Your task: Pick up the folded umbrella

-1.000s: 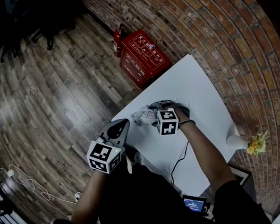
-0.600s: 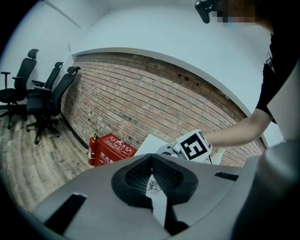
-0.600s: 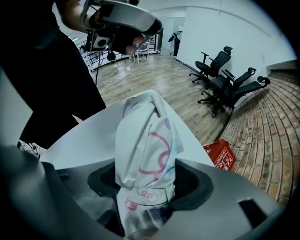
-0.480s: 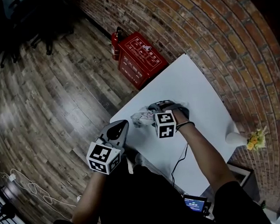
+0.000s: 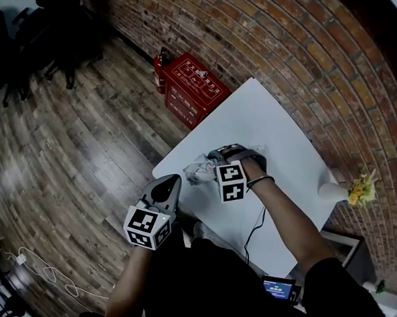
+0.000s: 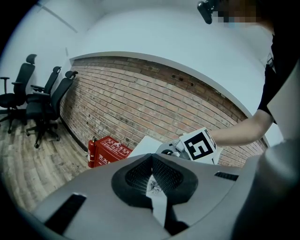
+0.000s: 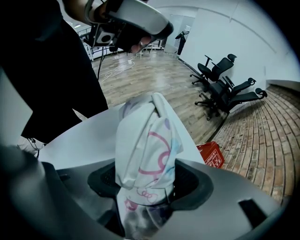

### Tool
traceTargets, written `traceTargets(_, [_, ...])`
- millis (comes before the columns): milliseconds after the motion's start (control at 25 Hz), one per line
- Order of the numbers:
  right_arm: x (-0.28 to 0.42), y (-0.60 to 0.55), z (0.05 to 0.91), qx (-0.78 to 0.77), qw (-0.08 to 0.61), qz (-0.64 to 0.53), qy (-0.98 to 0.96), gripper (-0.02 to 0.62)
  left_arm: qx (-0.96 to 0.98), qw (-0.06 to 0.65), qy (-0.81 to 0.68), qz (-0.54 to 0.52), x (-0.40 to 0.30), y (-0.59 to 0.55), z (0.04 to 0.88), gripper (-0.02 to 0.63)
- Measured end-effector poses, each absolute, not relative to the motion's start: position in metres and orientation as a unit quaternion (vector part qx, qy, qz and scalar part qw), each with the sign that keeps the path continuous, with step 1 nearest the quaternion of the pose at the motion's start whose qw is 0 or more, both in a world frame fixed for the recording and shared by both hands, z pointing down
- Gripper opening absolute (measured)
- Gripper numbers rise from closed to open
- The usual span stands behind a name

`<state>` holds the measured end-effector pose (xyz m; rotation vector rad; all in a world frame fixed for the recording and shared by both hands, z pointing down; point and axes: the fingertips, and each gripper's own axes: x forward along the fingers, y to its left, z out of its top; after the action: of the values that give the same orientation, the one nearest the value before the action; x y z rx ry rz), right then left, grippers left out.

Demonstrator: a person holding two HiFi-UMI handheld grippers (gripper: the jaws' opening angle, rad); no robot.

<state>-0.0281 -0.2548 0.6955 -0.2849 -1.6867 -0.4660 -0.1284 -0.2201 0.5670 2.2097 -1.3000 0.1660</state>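
Note:
The folded umbrella (image 7: 147,140), white with pink print, stands between the jaws of my right gripper (image 7: 145,183), which is shut on it and points steeply down at the white table (image 5: 277,123). In the head view the umbrella (image 5: 198,168) shows as a pale bundle near the table's left corner, beside the right gripper (image 5: 220,161). Whether its far end touches the table I cannot tell. My left gripper (image 5: 170,183) hovers off the table's near-left edge, its tips together and nothing in them; in its own view the left gripper (image 6: 152,161) looks toward the right gripper's marker cube (image 6: 199,145).
A red box (image 5: 195,89) and a fire extinguisher (image 5: 159,63) stand on the wooden floor against the brick wall. A white vase with yellow flowers (image 5: 356,193) sits at the table's right corner. A black cable (image 5: 253,228) crosses the table. Office chairs (image 6: 42,98) stand far left.
My right gripper has risen a little with the umbrella in it. The left gripper has drifted slightly and stays shut.

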Motion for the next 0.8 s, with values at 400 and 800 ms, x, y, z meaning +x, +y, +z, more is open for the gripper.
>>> traceTargets(400, [-0.025,-0.234,0.651,-0.102,0.604,-0.237,-0.754,0.302,0.819,0.266,-0.506,0.055,-0.125,-0.204,0.553,0.014])
traceTargets(800, [-0.021,-0.202,0.591,-0.039,0.529,-0.252,-0.809,0.302,0.81,0.228,-0.538,0.043,-0.128,-0.176,0.516,0.014])
